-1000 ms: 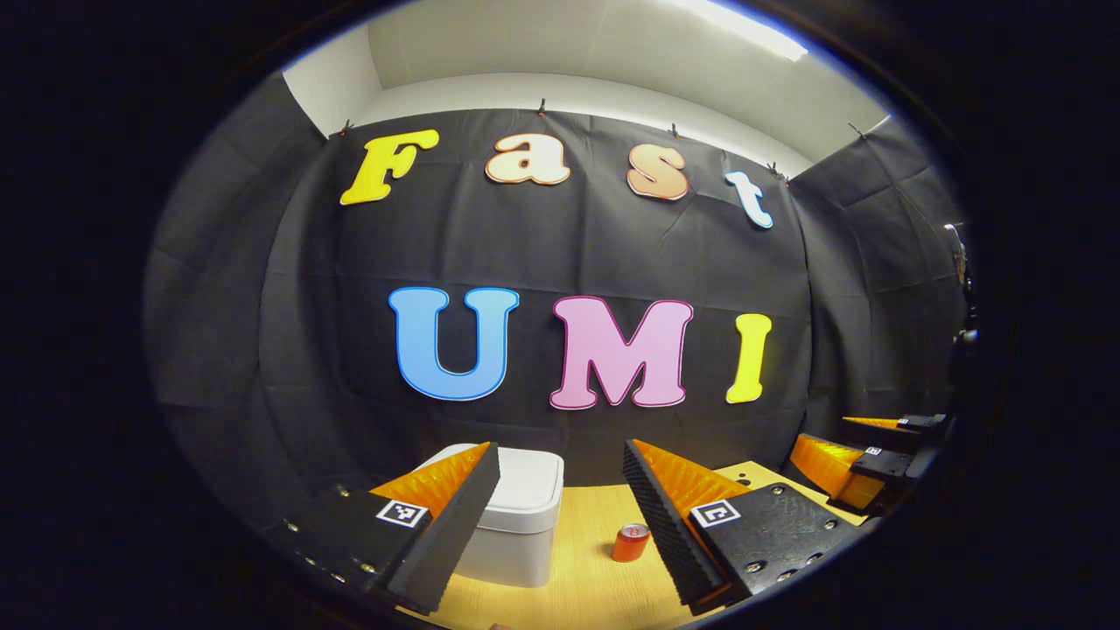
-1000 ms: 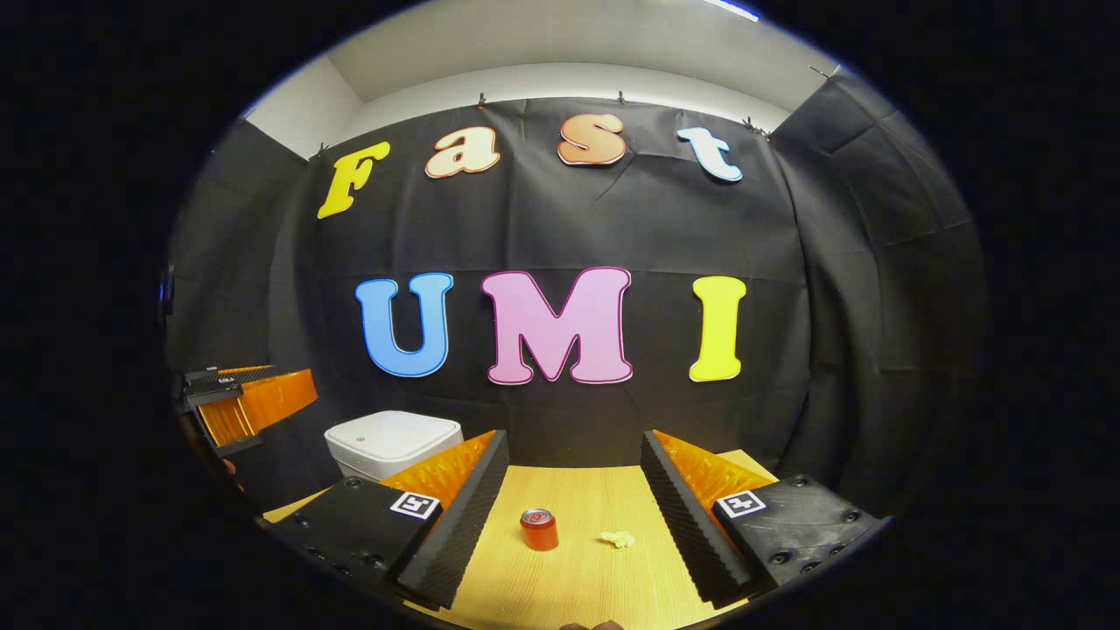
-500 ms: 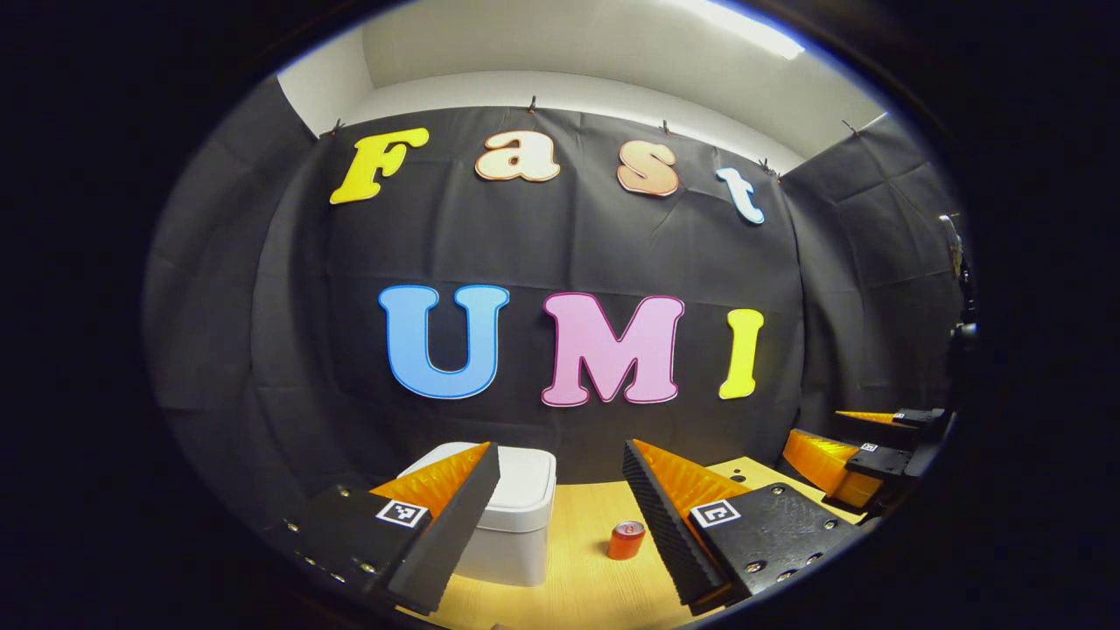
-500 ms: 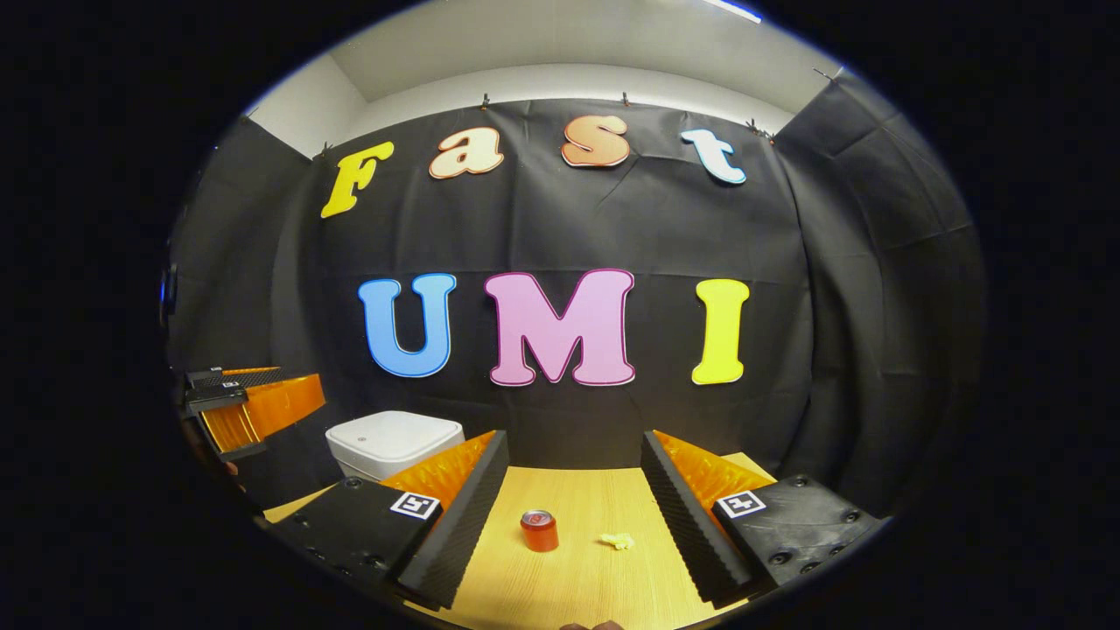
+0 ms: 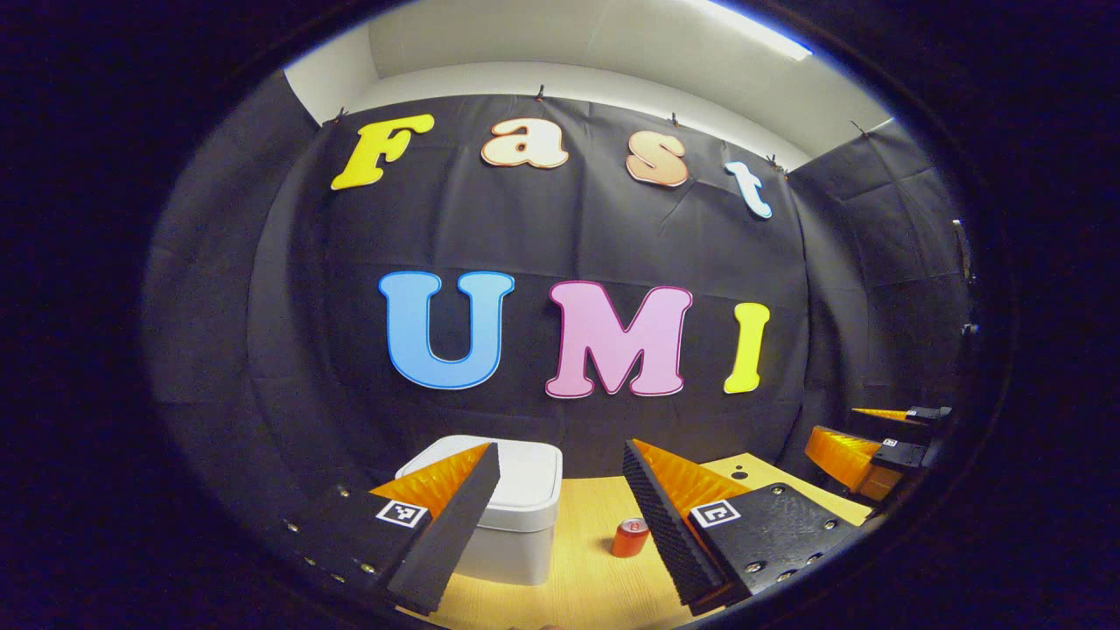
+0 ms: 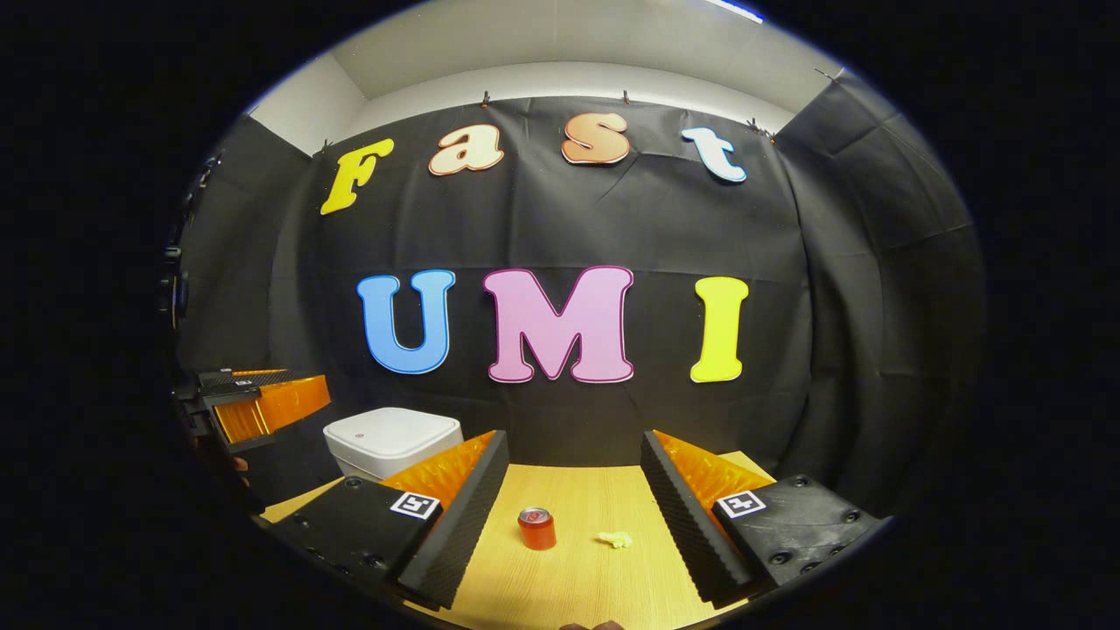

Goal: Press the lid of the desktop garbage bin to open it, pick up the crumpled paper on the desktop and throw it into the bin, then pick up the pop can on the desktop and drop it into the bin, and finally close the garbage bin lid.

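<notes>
With its lid lying flat, the garbage bin (image 5: 514, 512) is sitting on the desktop (image 6: 577, 573) just ahead of the left gripper (image 5: 560, 486), which is hovering with jaws spread; it probably should press straight down on the lid. The pop can (image 6: 536, 528) is standing upright, axis vertical, beside the crumpled paper (image 6: 615, 539), ahead of the spread right gripper (image 6: 573, 477).

White square bin (image 6: 394, 442) with rounded corners, lid (image 5: 529, 472) shut, upright at the back left of the wooden desk. Red can (image 6: 536, 528), upright, silver top, stands well apart from the bin toward the desk's middle. Small pale-yellow crumpled paper (image 6: 615, 539) lies near the can, on its right.
</notes>
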Demonstrator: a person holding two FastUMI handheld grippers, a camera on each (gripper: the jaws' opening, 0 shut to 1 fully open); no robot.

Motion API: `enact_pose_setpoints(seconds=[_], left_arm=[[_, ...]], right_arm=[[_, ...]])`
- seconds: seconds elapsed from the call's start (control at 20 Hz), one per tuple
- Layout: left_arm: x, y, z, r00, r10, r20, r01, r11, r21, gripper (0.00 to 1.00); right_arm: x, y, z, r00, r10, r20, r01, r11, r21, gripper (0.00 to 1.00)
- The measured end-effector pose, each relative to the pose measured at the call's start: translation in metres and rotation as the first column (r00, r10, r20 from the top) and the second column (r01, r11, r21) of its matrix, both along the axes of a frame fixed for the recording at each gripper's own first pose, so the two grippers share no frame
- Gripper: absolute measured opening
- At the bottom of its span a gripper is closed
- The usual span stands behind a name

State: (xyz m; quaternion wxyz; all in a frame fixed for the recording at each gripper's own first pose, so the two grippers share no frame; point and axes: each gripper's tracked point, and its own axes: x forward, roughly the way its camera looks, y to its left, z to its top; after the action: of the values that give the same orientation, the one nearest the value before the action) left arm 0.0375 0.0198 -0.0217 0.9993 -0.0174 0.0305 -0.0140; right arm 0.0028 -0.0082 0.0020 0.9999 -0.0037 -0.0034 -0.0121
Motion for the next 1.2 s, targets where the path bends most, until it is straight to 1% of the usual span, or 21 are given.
enact_pose_setpoints(seconds=[0.3,0.4,0.5,0.55,0.6,0.65,0.7,0.75,0.8,0.85,0.9,0.95,1.0,1.05,1.1,1.2], left_arm=[[0.028,0.03,-0.013,0.999,0.035,-0.028,-0.035,0.999,0.002,0.94],[0.04,0.041,-0.011,0.999,0.046,-0.017,-0.046,0.999,0.022,0.93],[0.054,0.06,-0.012,0.996,0.083,-0.006,-0.083,0.995,0.052,0.69],[0.06,0.063,-0.015,0.996,0.085,-0.01,-0.084,0.995,0.055,0.58],[0.065,0.067,-0.018,0.995,0.096,-0.017,-0.095,0.994,0.052,0.57],[0.071,0.074,-0.022,0.994,0.108,-0.028,-0.106,0.993,0.044,0.42],[0.074,0.079,-0.027,0.993,0.117,-0.034,-0.116,0.993,0.039,0.37],[0.08,0.085,-0.031,0.991,0.126,-0.041,-0.125,0.992,0.037,0.27],[0.086,0.087,-0.036,0.99,0.127,-0.054,-0.125,0.991,0.036,0.24],[0.092,0.089,-0.046,0.99,0.122,-0.071,-0.12,0.992,0.033,0.16],[0.099,0.089,-0.054,0.99,0.106,-0.096,-0.103,0.994,0.033,0.15],[0.103,0.095,-0.063,0.987,0.119,-0.111,-0.114,0.992,0.05,0.07],[0.111,0.091,-0.073,0.988,0.084,-0.132,-0.077,0.995,0.056,0.03],[0.115,0.086,-0.084,0.985,0.055,-0.162,-0.045,0.997,0.064,0.01],[0.119,0.084,-0.095,0.981,0.033,-0.192,-0.021,0.998,0.067,0.01],[0.128,0.083,-0.107,0.974,0.024,-0.225,-0.01,0.998,0.062,0.01]], right_arm=[[0.001,-0.008,-0.008,1.0,-0.014,-0.026,0.014,1.0,-0.005,0.99],[0.002,-0.011,-0.007,0.999,-0.02,-0.026,0.019,1.0,-0.007,0.99],[0.001,-0.014,-0.008,0.999,-0.027,-0.024,0.027,1.0,-0.011,1.0],[0.0,-0.016,-0.008,0.999,-0.034,-0.022,0.033,0.999,-0.014,0.99],[0.0,-0.018,-0.008,0.999,-0.039,-0.022,0.039,0.999,-0.016,0.98],[-0.001,-0.02,-0.009,0.999,-0.044,-0.025,0.044,0.999,-0.016,0.98],[-0.001,-0.023,-0.012,0.998,-0.051,-0.028,0.051,0.999,-0.017,0.98],[-0.002,-0.026,-0.013,0.998,-0.061,-0.032,0.061,0.998,-0.017,0.98],[-0.002,-0.03,-0.014,0.997,-0.071,-0.038,0.07,0.997,-0.015,0.98],[-0.003,-0.032,-0.016,0.996,-0.079,-0.043,0.078,0.997,-0.011,0.98],[-0.004,-0.034,-0.016,0.995,-0.086,-0.044,0.086,0.996,-0.008,0.98],[-0.005,-0.036,-0.016,0.995,-0.093,-0.045,0.092,0.996,-0.007,0.98],[-0.006,-0.037,-0.017,0.994,-0.097,-0.045,0.097,0.995,-0.005,0.99],[-0.007,-0.038,-0.019,0.994,-0.1,-0.048,0.1,0.995,-0.006,1.0],[-0.007,-0.039,-0.022,0.993,-0.103,-0.054,0.102,0.995,-0.009,0.98],[-0.01,-0.041,-0.024,0.992,-0.108,-0.059,0.107,0.994,-0.023,0.99]])
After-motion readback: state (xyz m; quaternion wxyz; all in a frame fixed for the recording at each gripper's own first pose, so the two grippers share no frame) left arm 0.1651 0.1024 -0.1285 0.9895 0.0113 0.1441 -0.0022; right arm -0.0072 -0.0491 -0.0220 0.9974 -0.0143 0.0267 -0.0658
